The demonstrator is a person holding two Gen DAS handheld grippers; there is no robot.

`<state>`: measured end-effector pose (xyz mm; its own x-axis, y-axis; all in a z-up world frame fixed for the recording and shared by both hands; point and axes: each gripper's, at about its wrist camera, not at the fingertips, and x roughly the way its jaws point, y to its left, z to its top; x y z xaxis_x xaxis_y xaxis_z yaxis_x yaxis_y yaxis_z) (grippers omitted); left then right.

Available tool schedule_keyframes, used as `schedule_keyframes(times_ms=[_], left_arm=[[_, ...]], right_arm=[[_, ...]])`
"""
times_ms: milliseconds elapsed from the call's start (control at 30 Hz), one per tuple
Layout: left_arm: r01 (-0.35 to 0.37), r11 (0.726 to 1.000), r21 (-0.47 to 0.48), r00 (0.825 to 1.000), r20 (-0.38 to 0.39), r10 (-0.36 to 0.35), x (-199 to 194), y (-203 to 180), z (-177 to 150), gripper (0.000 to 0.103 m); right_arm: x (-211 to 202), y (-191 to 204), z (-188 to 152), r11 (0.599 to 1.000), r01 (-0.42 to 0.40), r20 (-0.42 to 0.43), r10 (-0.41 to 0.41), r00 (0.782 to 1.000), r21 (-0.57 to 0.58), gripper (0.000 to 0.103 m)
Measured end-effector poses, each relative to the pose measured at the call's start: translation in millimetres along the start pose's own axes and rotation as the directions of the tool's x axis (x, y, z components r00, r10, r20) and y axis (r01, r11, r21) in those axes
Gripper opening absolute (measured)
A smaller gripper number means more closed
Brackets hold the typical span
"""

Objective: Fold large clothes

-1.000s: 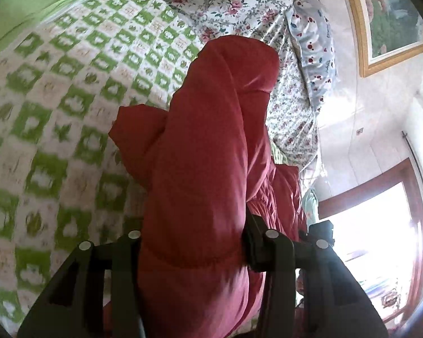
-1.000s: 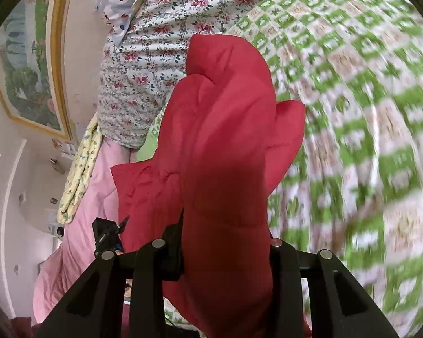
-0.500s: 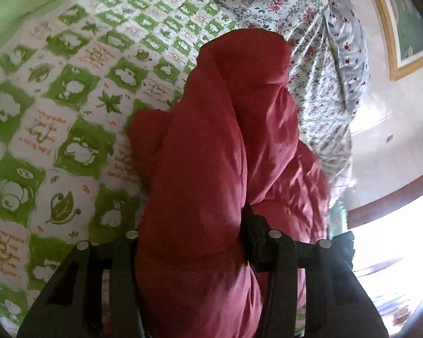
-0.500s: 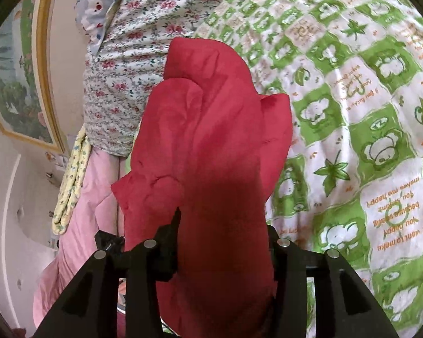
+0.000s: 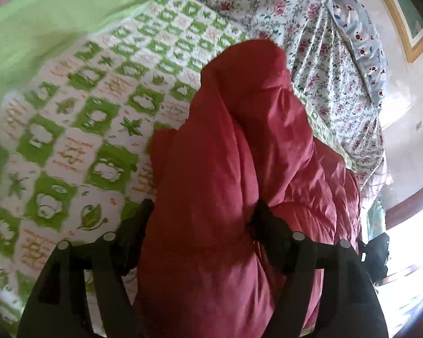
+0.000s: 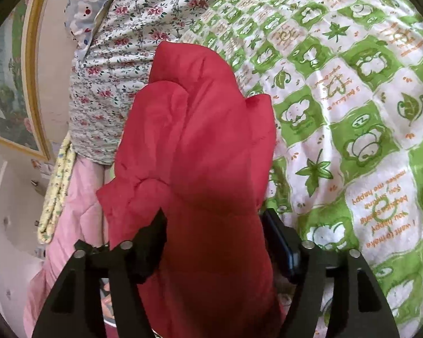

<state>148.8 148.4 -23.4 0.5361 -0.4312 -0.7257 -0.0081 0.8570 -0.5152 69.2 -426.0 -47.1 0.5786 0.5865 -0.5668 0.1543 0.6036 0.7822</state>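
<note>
red puffy jacket [image 5: 234,152] lies bunched on the green-and-white checked bedspread [image 5: 79,129], its padded, quilted bulk folded over itself into a long thick roll. the far end rises rounded toward the floral bedding [image 6: 118,56], one flap pokes out sideways onto the checks, and the near end fills the foreground.

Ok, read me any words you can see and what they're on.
"I want to make you happy": upside-down orange print on the green-checked quilt.
"makes me happy": same panel, higher up.
Two lines between them and the other orange panels: too blurred.
Red padded jacket: no text shows.
</note>
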Motion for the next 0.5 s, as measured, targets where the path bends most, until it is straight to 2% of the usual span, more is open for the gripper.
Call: schedule_keyframes(times_ms=[200, 500], left_arm=[[-0.094, 0.995, 0.038, 0.992, 0.084, 0.09, -34, -8, -4, 0.071], [-0.098, 0.993, 0.059, 0.991, 0.096, 0.092, -55, -17, -17, 0.071]], right_arm=[[-3, 10, -1, 0.997, 0.076, 0.024, -0.075, 0.997, -0.018, 0.08], [-25, 28, -10, 0.981, 0.184, 0.084, -0.178, 0.98, -0.06, 0.083]])
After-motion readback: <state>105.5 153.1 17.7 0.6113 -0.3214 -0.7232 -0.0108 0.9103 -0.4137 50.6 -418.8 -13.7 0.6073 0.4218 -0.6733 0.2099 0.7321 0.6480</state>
